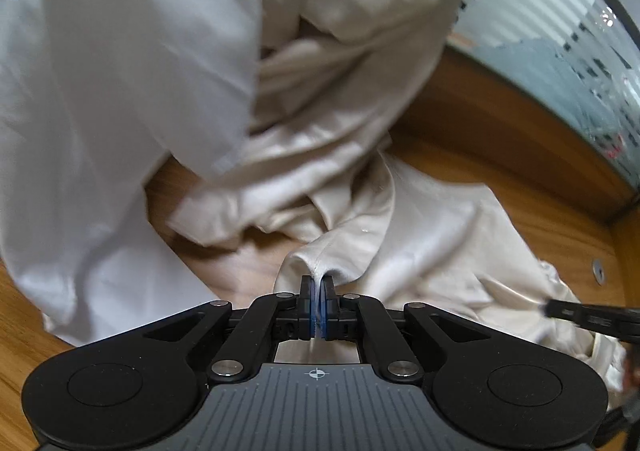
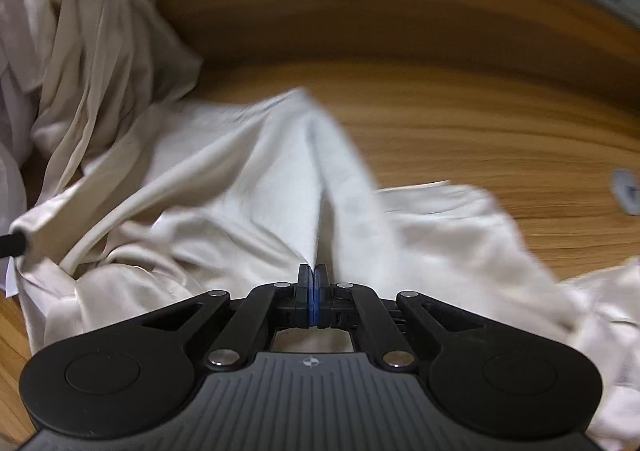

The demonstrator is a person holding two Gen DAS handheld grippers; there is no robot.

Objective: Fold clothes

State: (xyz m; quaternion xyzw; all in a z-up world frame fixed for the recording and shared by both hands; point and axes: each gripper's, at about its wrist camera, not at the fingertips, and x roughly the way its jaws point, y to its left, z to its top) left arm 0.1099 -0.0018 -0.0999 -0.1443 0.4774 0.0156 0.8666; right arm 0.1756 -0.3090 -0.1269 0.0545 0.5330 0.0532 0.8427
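Both grippers pinch the same cream shirt (image 1: 360,187) over a wooden table (image 1: 500,139). The left gripper (image 1: 318,283) clamps a bunched fold directly ahead of its fingertips, cloth trailing up and away. The right gripper (image 2: 313,271) squeezes a ridge of fabric rising from its closed fingers, with loose folds heaped to its left.

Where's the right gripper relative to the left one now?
In the left wrist view, the right gripper enters at the right edge, on the cream garment over the wooden table.
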